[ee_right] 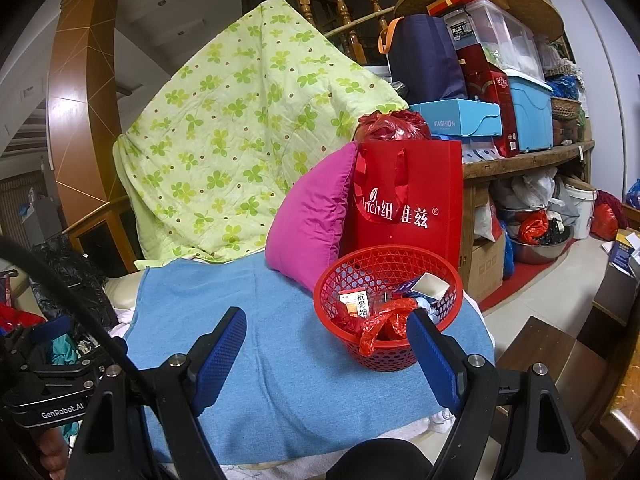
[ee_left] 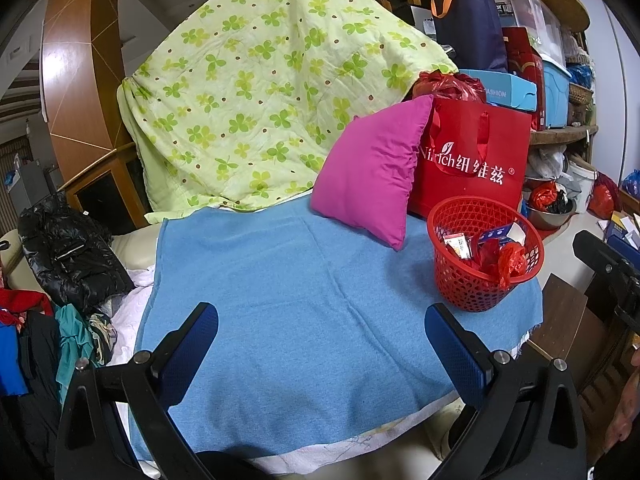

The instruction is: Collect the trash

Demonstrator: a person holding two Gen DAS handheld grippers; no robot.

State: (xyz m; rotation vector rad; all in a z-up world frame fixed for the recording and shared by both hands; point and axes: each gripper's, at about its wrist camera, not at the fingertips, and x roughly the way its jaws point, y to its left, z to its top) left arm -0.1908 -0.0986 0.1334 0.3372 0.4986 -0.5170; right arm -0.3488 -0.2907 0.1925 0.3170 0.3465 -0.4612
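Quilt [ee_left: 256,92]: green clover print, draped upright at the back, its lower edge meeting the blue cloth.
Blue cloth [ee_left: 304,304]: spread flat over the seat surface; white bedding shows under its front and left edges.
Red gift bag [ee_right: 416,204]: upright behind the basket, white lettering on its face, crumpled red plastic at its mouth.
Pink pillow [ee_left: 372,172]: leaning against the gift bag's left side, lower corner on the blue cloth.
Black jacket [ee_left: 68,252]: heaped to the left of the cloth.
Red basket [ee_right: 388,304]: standing on the cloth's right end, just in front of the gift bag.
Trash [ee_right: 384,320]: inside the basket; a red plastic bag hangs over the near rim, with a small printed box and a white packet behind it.
Left hand-held gripper [ee_left: 322,320]: jaws spread wide, nothing between them, above bare cloth.
Right hand-held gripper [ee_right: 326,328]: jaws spread wide, empty; right finger [ee_right: 434,360] overlaps the basket's near rim in view, contact cannot be told.
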